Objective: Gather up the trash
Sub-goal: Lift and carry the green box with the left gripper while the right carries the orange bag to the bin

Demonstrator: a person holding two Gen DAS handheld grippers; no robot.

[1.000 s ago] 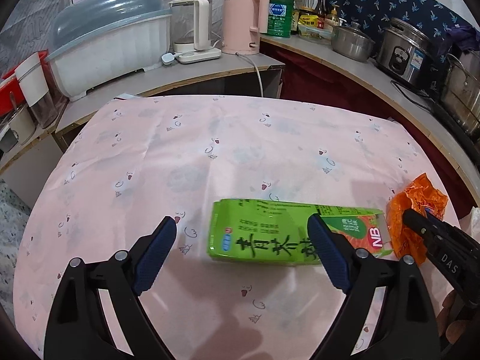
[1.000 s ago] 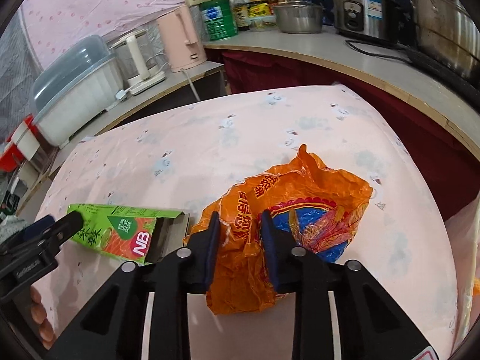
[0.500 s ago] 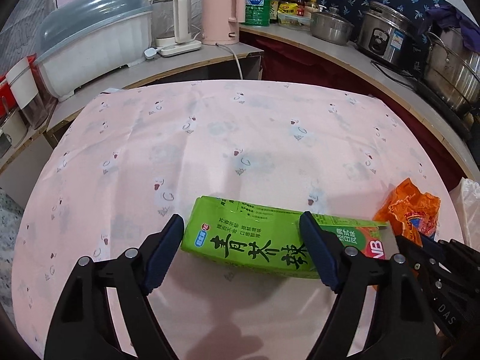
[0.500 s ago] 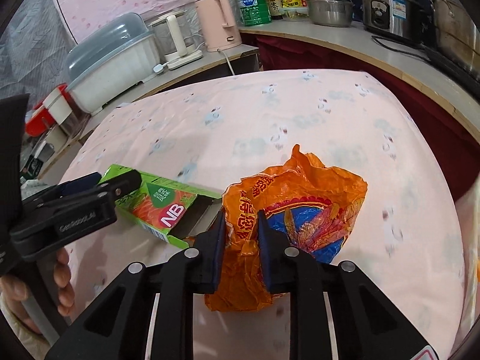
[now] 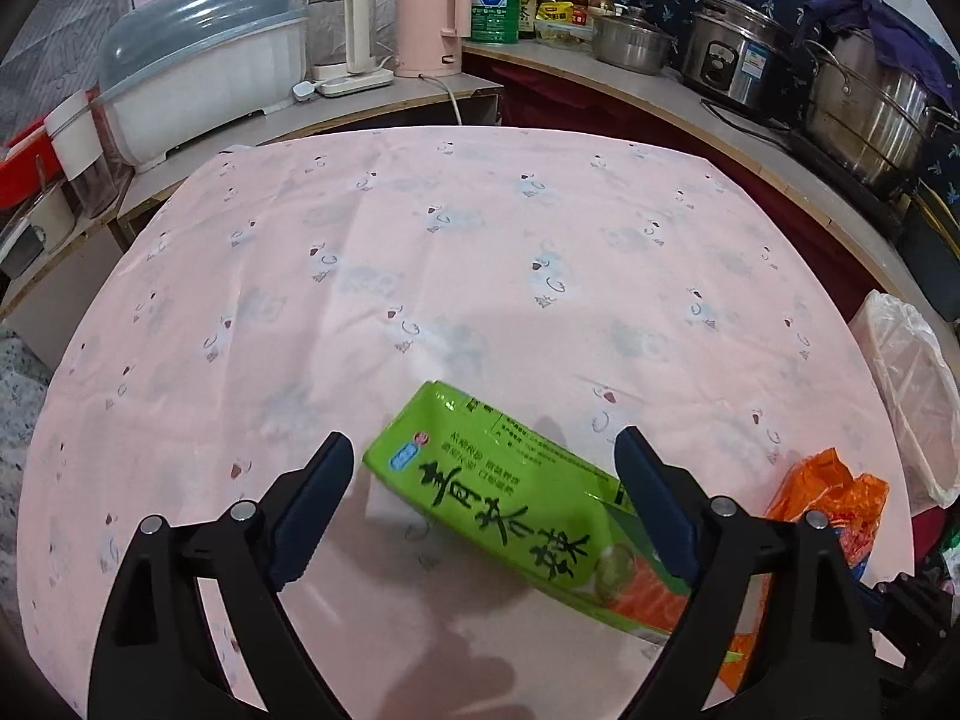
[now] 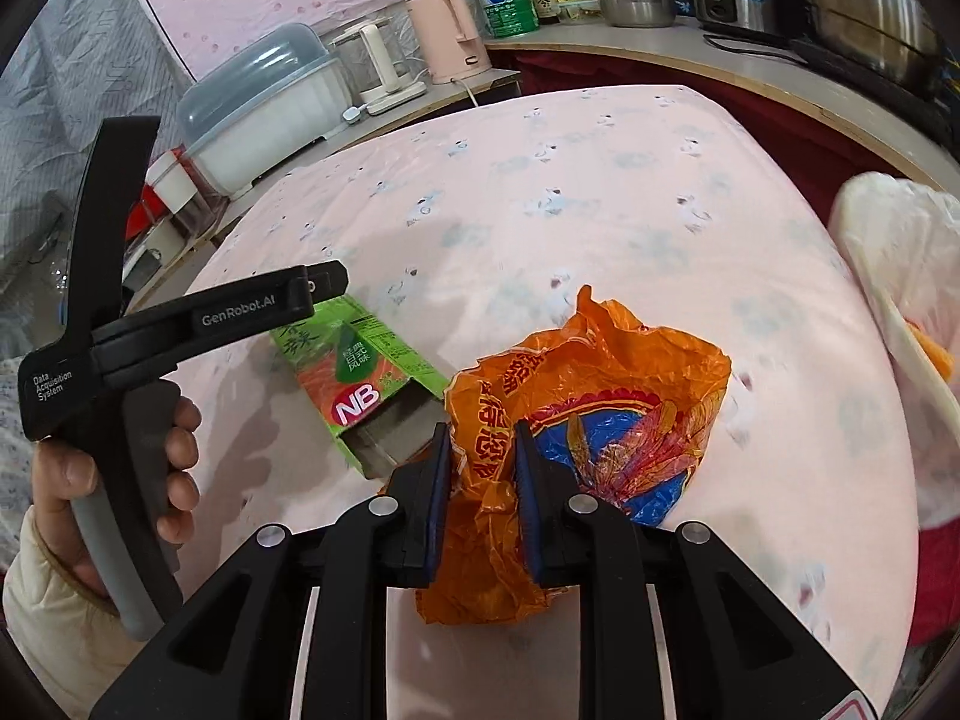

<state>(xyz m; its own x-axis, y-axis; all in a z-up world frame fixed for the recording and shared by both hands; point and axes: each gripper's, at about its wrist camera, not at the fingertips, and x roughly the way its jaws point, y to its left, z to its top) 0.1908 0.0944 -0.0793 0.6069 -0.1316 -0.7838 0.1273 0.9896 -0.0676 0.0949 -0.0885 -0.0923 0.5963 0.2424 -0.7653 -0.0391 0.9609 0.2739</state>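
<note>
My right gripper [image 6: 480, 474] pinches the orange wrapper [image 6: 591, 420], ready to carry to the white bag [image 6: 900, 252] at its right. My left gripper [image 5: 480, 498] straddles the green carton [image 5: 516, 504], jaws opening, no grip.

Open tablecloth [image 5: 480, 240] beyond green carton [image 5: 510, 498]

Left gripper [image 5: 480, 498] pitched downward, jaws wide and opening, a green carton [image 5: 516, 510] between them, pads not pressing. Right gripper [image 6: 480, 468] pitched downward, jaws pinching an orange wrapper [image 6: 600, 408]. Left hand [image 6: 114, 468] at 9 o'clock grips its handle.
</note>
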